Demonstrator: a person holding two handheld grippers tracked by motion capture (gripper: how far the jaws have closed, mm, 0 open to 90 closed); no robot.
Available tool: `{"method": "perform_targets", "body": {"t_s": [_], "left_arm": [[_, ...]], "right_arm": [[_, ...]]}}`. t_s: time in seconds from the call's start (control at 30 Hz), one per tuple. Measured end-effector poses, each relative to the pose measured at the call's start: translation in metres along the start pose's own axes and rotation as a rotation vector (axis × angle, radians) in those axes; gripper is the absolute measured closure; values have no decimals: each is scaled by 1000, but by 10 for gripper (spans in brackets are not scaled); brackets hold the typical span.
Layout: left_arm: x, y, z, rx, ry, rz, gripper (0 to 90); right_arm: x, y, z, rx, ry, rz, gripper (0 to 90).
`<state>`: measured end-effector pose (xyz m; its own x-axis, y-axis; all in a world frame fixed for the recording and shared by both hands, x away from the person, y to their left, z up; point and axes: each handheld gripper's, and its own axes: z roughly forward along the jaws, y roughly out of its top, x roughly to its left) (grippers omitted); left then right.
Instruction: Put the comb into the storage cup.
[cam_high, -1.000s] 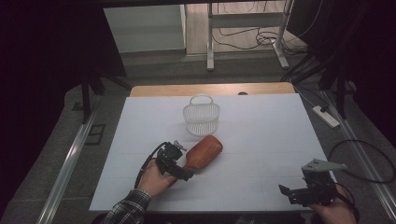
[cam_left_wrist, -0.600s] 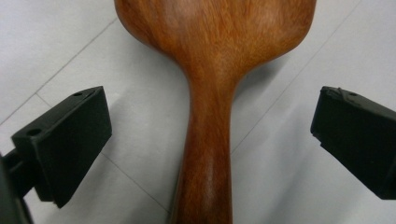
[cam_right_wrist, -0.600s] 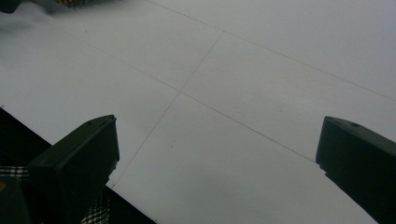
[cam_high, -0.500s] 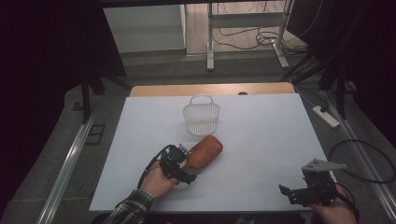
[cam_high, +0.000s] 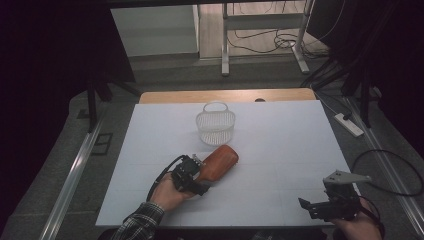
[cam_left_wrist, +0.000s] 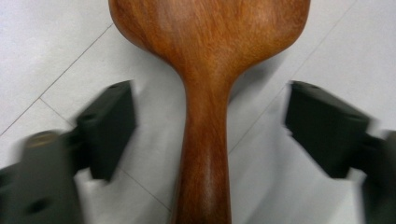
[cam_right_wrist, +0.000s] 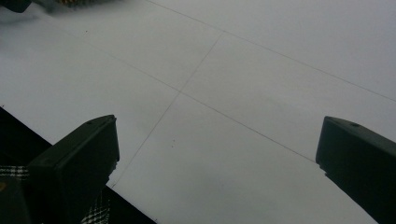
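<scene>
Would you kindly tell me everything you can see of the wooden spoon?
The spoon looks like reddish-brown wood with fine grain, a broad rounded head and a narrow handle. It lies flat on the white table, head towards the basket but apart from it. Its handle runs between the jaws of the left gripper, which have just been closing; gaps remain on both sides.

Your wooden spoon (cam_left_wrist: 205, 70): reddish-brown, fine grain streaks. Basket (cam_high: 215, 125): white mesh. Table (cam_high: 280, 145): pale grey-white, thin dark grid lines. Your sleeve (cam_high: 135, 224): dark-and-white plaid. Your gripper (cam_left_wrist: 205, 130) pads: matt black.
</scene>
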<state>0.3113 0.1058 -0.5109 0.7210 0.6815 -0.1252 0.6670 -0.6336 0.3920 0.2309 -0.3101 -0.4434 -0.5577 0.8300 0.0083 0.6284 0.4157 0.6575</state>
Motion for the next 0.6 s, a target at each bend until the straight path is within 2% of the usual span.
{"method": "perform_targets", "body": {"t_s": [0.07,0.1,0.13,0.17,0.23,0.3,0.47,0.6], "left_arm": [[0,0,-1,-4,0,-6,403],[1,0,-1,-3,-6,-8,403],[1,0,-1,-3,-11,-10,456],[2,-1,-1,-3,-12,-10,456],[2,-1,-1,-2,-16,-8,525],[2,-1,-1,0,-14,-7,544],[1,0,-1,10,0,3,704],[-1,1,-3,10,19,17,720]], "right_arm": [[0,0,0,1,0,-1,0],[0,0,0,1,0,-1,0],[0,0,0,1,1,-2,0],[0,0,0,1,1,-2,0],[0,0,0,3,1,-4,0],[0,0,0,4,1,-4,0],[1,0,0,4,0,-6,0],[1,0,0,4,0,-7,0]]}}
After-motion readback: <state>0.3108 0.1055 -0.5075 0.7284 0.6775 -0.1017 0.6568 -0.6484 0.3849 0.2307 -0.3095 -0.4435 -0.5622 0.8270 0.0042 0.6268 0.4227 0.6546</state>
